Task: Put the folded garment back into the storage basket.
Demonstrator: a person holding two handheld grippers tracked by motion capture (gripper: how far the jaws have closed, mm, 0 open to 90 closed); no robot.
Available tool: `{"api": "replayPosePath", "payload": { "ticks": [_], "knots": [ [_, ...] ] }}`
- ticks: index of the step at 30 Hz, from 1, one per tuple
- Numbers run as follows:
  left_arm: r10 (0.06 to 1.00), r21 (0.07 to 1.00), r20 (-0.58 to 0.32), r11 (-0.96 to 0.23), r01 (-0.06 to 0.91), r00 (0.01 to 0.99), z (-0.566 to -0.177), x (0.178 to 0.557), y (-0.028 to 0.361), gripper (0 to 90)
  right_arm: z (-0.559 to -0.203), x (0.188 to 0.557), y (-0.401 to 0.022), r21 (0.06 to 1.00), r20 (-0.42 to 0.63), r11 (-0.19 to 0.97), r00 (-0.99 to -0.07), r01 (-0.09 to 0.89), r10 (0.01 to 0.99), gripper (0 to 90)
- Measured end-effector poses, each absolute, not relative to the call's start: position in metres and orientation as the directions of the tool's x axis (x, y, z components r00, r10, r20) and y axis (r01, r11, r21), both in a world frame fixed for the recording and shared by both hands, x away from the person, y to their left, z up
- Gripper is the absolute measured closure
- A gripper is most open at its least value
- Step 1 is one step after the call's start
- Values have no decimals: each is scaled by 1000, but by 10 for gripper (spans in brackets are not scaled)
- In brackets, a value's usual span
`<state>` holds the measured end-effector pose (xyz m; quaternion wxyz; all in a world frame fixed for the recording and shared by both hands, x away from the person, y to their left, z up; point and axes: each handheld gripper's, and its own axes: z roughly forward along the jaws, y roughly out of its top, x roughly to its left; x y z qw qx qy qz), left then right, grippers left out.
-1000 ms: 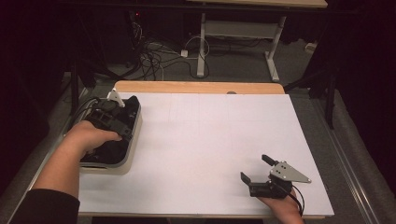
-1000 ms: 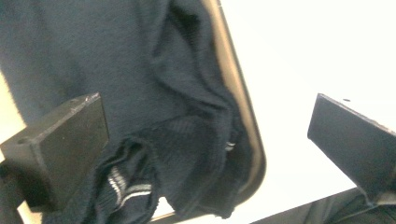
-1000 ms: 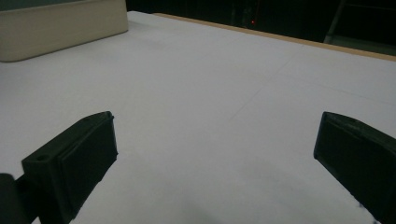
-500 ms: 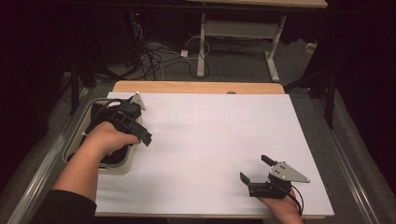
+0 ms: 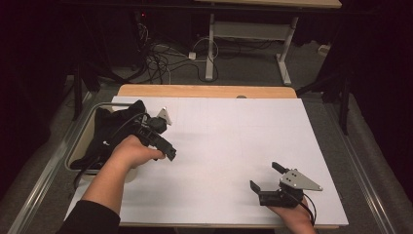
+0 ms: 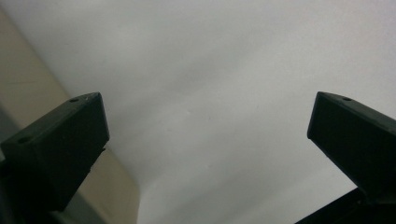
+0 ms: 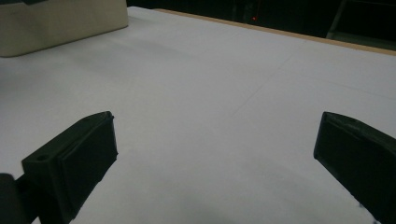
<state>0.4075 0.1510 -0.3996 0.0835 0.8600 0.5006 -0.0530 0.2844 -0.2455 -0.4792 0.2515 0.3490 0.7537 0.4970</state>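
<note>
Left tongs (image 5: pixel 168 148) now off bin (image 5: pixel 78 146)

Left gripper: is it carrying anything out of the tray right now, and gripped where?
Nothing. The left gripper has its jaws wide apart over the white table sheet, with only sheet between them. The crumpled black cloth lies in the beige tray.

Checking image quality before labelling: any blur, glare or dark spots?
High view: white table sheet evenly lit, surroundings very dark, black cloth in the tray lacks detail. Left gripper view: soft, near-featureless white. Right gripper view: jaws blurred, shadow beneath.
</note>
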Motion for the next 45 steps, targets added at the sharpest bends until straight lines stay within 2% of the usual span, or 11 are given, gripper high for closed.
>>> {"api": "replayPosePath", "payload": {
  "ticks": [15,21,29,30,31,32,34,39,40,41,45],
  "knots": [
    [829,68,-201,-520,852,522,-449,403,126,0,-480,284,-245,924,-32,265,-633,277,774,0],
    [819,91,-213,-527,845,533,-462,399,122,0,-480,284,-245,924,-32,264,-632,277,774,0],
    [792,266,-224,-511,818,568,-472,386,122,0,-480,283,-245,924,-32,265,-633,276,774,0],
    [792,266,-224,-511,818,568,-472,386,122,0,-480,283,-245,924,-32,265,-633,276,774,0],
    [784,319,-229,-500,805,577,-476,382,124,0,-480,283,-245,924,-32,264,-632,276,774,0],
    [784,319,-229,-500,805,577,-476,382,124,0,-480,283,-245,924,-32,264,-632,276,774,0],
    [774,414,-234,-468,781,588,-481,375,130,0,-480,283,-245,924,-32,263,-631,276,775,0],
    [752,541,-264,-403,738,604,-490,363,138,0,-480,283,-245,926,-29,258,-627,277,778,0],
    [752,541,-264,-403,738,604,-490,363,138,0,-480,283,-245,926,-29,257,-626,277,779,0],
    [740,587,-271,-380,715,616,-494,359,141,0,-480,283,-245,926,-29,257,-626,276,779,0],
    [728,656,-261,-348,670,634,-501,351,146,0,-480,282,-246,928,-25,249,-621,276,784,0]
  ]
}}
